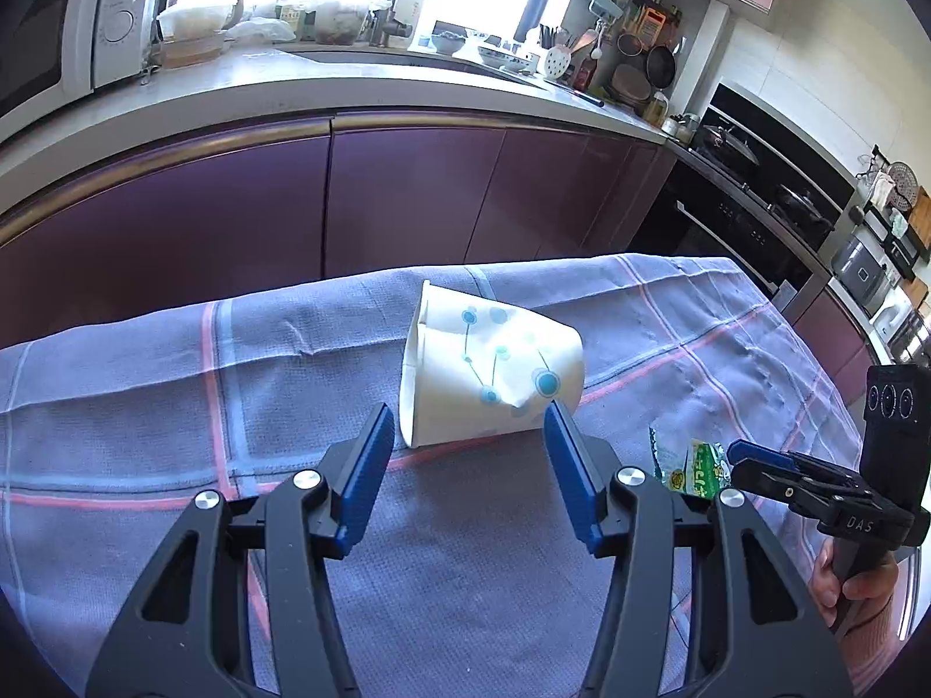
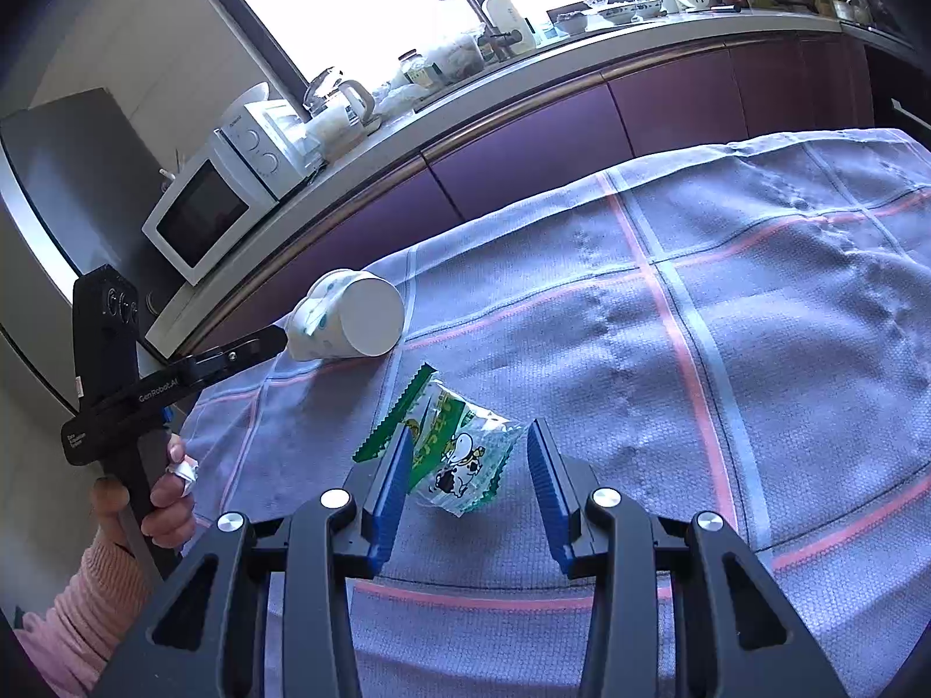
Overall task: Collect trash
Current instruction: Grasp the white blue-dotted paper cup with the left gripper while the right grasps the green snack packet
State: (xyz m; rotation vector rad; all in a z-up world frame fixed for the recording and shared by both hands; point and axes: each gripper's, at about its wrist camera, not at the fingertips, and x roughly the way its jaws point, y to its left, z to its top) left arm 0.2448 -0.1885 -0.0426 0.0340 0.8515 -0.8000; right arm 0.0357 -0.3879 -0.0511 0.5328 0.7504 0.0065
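A dented white paper cup (image 1: 494, 360) with blue dots lies on its side on the checked tablecloth (image 1: 174, 407), mouth to the left. My left gripper (image 1: 468, 407) is open just in front of it, and the cup's near side sits between the fingertips without being pinched. To the right lies a green and clear snack wrapper (image 1: 695, 465) with a cartoon dog. In the right wrist view this wrapper (image 2: 454, 453) lies between the fingers of my open right gripper (image 2: 470, 426): its green edge meets the left pad, and the right pad stands apart. The cup (image 2: 361, 320) is beyond, at the left gripper's (image 2: 279, 337) tip.
The cloth-covered table (image 2: 756, 320) ends just past the cup, with purple cabinets (image 1: 407, 192) behind. The counter (image 1: 349, 81) carries a microwave (image 2: 203, 215), kettle, jars and dishes. A black oven (image 1: 750, 221) stands at the right. A hand in a pink sleeve (image 2: 87, 599) holds the left gripper.
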